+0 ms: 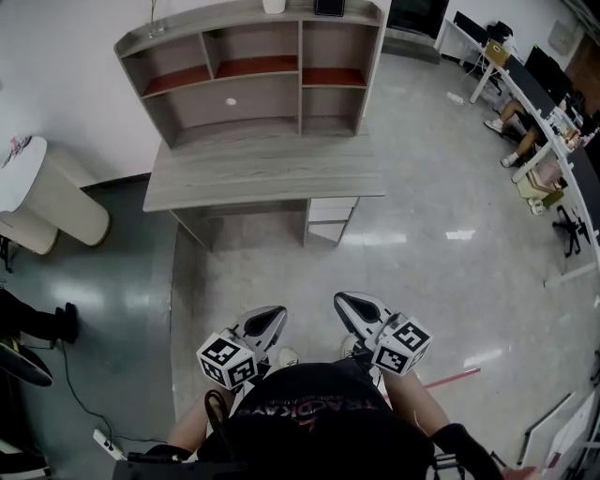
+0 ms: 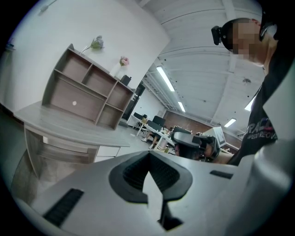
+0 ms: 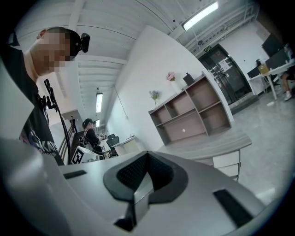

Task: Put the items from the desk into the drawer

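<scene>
Drawer (image 1: 330,217) sits shut under the counter (image 1: 262,173), well ahead of left tool (image 1: 267,321) and right tool (image 1: 354,305), both closed on nothing and tucked near the person (image 1: 319,422), presumably because nothing's in reach yet; counter top looks bare, only bits (image 1: 274,6) on the shelf unit (image 1: 246,98) above.

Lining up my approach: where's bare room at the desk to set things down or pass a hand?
Desk top looks bare from the shelves to its front edge. The floor before the drawers is open. Crowded: the workstations at right, the cable at left.
</scene>
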Demonstrator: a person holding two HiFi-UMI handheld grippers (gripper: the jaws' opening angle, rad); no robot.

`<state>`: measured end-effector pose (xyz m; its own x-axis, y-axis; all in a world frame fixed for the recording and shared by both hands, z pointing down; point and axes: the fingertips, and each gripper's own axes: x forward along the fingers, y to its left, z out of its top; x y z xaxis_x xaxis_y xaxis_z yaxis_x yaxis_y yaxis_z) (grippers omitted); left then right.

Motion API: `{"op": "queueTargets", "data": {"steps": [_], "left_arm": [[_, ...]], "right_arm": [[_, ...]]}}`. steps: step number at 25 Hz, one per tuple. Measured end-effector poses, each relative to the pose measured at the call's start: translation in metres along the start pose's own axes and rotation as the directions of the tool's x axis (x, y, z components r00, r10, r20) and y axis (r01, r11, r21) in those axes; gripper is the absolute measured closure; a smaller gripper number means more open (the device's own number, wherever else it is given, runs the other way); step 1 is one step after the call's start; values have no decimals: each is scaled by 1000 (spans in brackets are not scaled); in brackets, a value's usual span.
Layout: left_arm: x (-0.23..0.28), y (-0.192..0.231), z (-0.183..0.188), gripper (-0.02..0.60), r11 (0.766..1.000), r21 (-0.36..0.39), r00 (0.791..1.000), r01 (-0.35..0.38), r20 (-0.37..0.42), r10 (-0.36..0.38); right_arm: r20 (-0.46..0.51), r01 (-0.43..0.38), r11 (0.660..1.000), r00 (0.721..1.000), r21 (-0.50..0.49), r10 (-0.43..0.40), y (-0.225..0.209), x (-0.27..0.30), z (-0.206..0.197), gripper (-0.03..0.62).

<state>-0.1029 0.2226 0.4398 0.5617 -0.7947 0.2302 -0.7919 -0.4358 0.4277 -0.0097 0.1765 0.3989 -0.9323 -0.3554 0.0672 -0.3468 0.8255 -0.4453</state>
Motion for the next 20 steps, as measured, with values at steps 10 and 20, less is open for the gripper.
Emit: {"op": "queueTargets", "data": {"steps": [10, 20], "left_arm": [[4, 23, 1, 578, 999, -21, 999, 26, -27, -26], [58, 48, 29, 578, 1000, -19, 999, -21, -28, 21]], "right_arm": [[-3, 53, 998, 999, 16, -53, -11, 16, 0, 583], [-17, -1, 1000, 1000, 18, 1, -69, 40, 33, 583]]}}
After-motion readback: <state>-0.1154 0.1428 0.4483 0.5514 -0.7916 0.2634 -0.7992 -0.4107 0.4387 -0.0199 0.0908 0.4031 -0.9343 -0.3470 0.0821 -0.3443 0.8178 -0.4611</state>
